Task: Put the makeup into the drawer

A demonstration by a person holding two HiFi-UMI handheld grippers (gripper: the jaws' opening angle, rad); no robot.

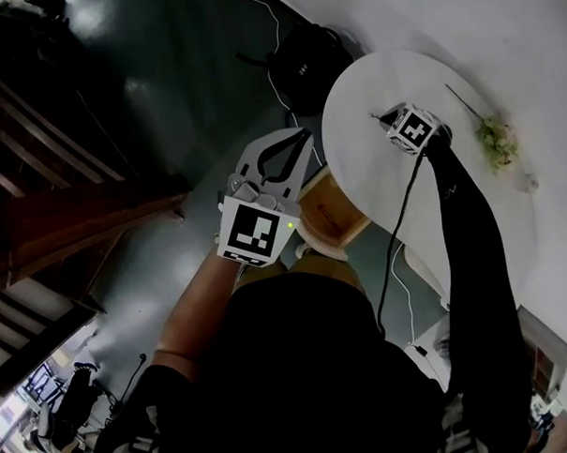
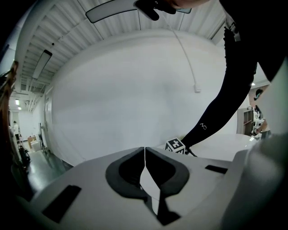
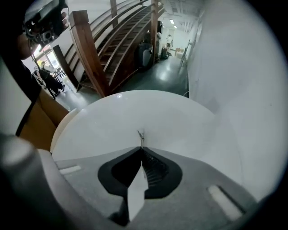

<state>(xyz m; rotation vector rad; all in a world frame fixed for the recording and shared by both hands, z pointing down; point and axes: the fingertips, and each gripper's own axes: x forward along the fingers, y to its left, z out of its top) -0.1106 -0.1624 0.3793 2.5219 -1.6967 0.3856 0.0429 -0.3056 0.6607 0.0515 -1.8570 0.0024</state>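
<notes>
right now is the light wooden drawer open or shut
Open: the head view shows the light wooden drawer jutting past the edge of the white round table, hollow inside exposed.

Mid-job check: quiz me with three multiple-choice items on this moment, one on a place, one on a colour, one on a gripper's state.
1. Where are the right gripper's tips?
A) at the white round table
B) inside the drawer
C) above the floor

2. What colour is the open drawer?
A) black
B) light wood
C) red

3. How do the left gripper's jaws stand?
A) wide apart
B) clamped on a bottle
C) together, nothing between

Answers:
1. A: its closed tips sit at the tabletop, pinching a thin silvery thing too small to name.
2. B: the head view shows pale wood under the table's edge.
3. C: its own view shows the tips touching, empty.
</notes>
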